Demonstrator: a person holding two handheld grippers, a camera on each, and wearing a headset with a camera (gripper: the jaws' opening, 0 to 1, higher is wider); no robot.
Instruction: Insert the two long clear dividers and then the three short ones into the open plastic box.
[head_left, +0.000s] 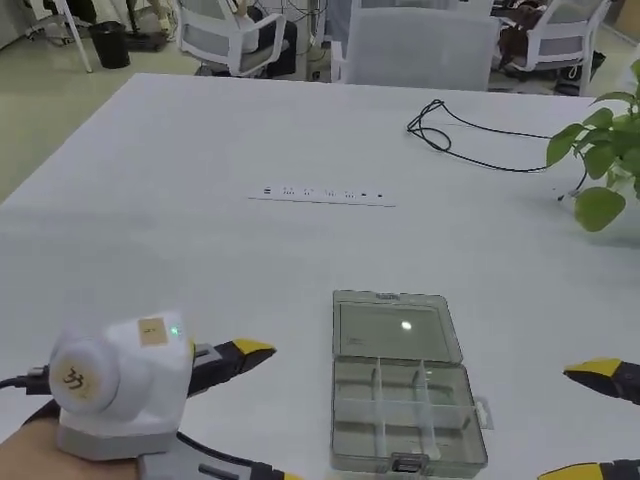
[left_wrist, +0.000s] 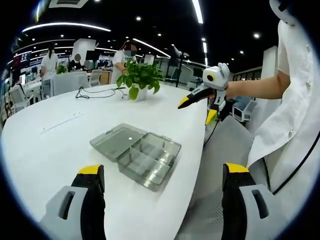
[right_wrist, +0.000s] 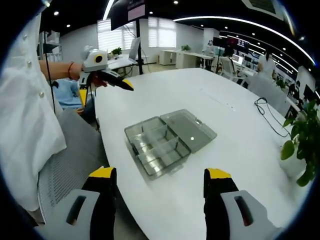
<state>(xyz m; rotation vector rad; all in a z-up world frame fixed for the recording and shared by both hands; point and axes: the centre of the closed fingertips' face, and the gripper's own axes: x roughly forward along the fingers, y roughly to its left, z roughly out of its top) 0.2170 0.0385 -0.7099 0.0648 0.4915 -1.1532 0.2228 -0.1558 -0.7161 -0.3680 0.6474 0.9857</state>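
Two grippers, head view: left gripper (head_left: 272, 412) at the near-left edge of the tabletop (head_left: 200, 250), right gripper (head_left: 565, 422) at the near-right; both have jaws wide apart and hold nothing.
Box, head view: open plastic box (head_left: 355, 385) close to the near edge, between the grippers, touching neither; lid (head_left: 397, 330) laid flat toward the far side.
Dividers, head view: clear dividers (head_left: 380, 385) look already seated as a grid; count cannot be told.
Left gripper view: own jaws spread, empty; box (left_wrist: 150, 160) ahead, right gripper (left_wrist: 196, 112) hangs beyond it, agape.
Right gripper view: own jaws spread, empty; box (right_wrist: 150, 142) ahead, lid (right_wrist: 190, 130) to the right.
Handling, judged: dividers thin, light, stiff, slick and hard to see; pinch across the flat faces at the top edge, mid-length. The box is light and may skid, so brace a wall.
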